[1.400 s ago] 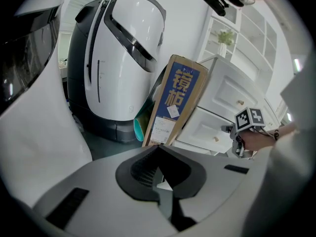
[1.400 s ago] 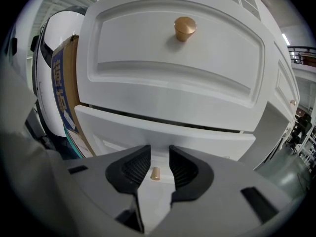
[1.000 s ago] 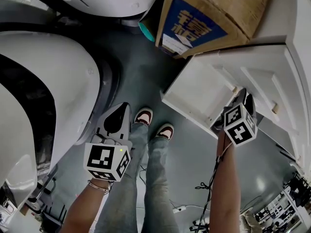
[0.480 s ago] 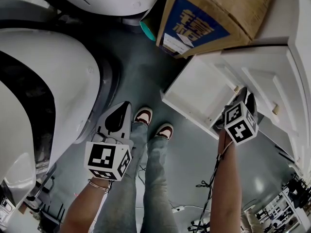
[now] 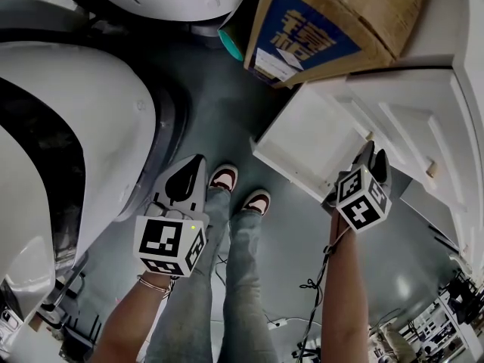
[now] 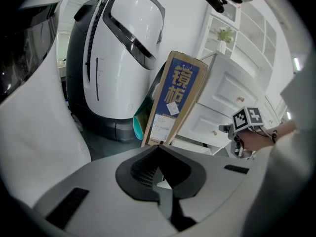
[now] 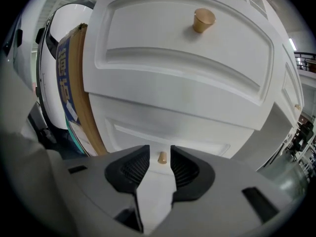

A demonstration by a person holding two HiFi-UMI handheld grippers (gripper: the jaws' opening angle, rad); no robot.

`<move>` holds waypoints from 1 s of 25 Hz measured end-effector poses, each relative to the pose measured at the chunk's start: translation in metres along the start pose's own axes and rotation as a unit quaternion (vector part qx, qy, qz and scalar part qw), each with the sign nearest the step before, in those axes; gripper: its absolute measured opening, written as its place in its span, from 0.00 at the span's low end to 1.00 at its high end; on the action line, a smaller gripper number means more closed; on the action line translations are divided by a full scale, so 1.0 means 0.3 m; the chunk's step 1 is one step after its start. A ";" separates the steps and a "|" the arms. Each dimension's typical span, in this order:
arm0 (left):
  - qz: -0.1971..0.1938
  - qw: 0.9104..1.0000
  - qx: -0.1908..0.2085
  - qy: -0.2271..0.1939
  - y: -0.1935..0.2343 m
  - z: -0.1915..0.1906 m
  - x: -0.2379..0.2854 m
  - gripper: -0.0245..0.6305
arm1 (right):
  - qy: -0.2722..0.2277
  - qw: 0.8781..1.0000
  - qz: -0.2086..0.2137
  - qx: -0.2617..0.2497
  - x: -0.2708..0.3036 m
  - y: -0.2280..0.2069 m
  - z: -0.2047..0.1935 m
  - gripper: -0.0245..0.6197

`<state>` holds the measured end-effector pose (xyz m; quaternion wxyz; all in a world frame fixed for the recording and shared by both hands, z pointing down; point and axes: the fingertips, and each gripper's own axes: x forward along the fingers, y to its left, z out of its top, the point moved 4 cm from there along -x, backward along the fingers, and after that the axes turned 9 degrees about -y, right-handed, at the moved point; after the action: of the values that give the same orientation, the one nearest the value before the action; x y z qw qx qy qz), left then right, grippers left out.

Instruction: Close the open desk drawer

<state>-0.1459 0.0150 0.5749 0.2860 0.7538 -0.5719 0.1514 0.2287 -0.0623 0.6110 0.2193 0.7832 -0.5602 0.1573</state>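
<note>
Drawer (image 7: 148, 127) open, its knob (image 7: 162, 157) between right hand-held gripper (image 7: 159, 151) jaws, just opened wider, untouched

Grey floor (image 5: 219, 112), cardboard box (image 5: 340, 13), white shelves (image 6: 249, 31)

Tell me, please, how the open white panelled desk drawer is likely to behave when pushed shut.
The white panelled drawer front looks like rigid board, so it probably will not flex. Held in the white desk, it should slide rather than tip. Its small round tan knob offers little contact; a push might slip.
</note>
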 end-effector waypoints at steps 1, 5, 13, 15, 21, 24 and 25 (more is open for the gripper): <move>0.001 1.000 0.002 0.002 0.001 -0.006 0.006 0.06 | 0.006 1.000 0.001 0.002 -0.019 0.009 -0.025 0.25; 0.000 1.000 0.009 0.012 0.001 -0.031 0.044 0.06 | 0.040 0.999 0.008 0.011 -0.103 0.050 -0.150 0.25; 0.001 0.999 0.020 0.035 0.018 -0.105 0.112 0.06 | 0.105 0.994 0.008 0.022 -0.243 0.108 -0.387 0.25; 0.004 0.999 0.022 0.043 0.024 -0.132 0.124 0.06 | 0.116 0.993 0.009 0.020 -0.274 0.125 -0.442 0.25; -0.001 0.998 0.039 0.055 0.047 -0.198 0.157 0.06 | 0.157 0.987 -0.011 0.028 -0.347 0.155 -0.617 0.25; 0.001 0.997 0.043 0.058 0.063 -0.225 0.170 0.06 | 0.171 0.985 -0.005 0.019 -0.374 0.179 -0.686 0.25; 0.002 0.997 0.043 0.059 0.068 -0.234 0.174 0.06 | 0.176 0.984 -0.003 0.017 -0.380 0.187 -0.707 0.25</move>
<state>-0.1425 0.0132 0.6646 0.2862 0.7539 -0.5489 0.2202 0.1387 0.1245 0.7454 0.3015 0.7485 -0.5079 0.3014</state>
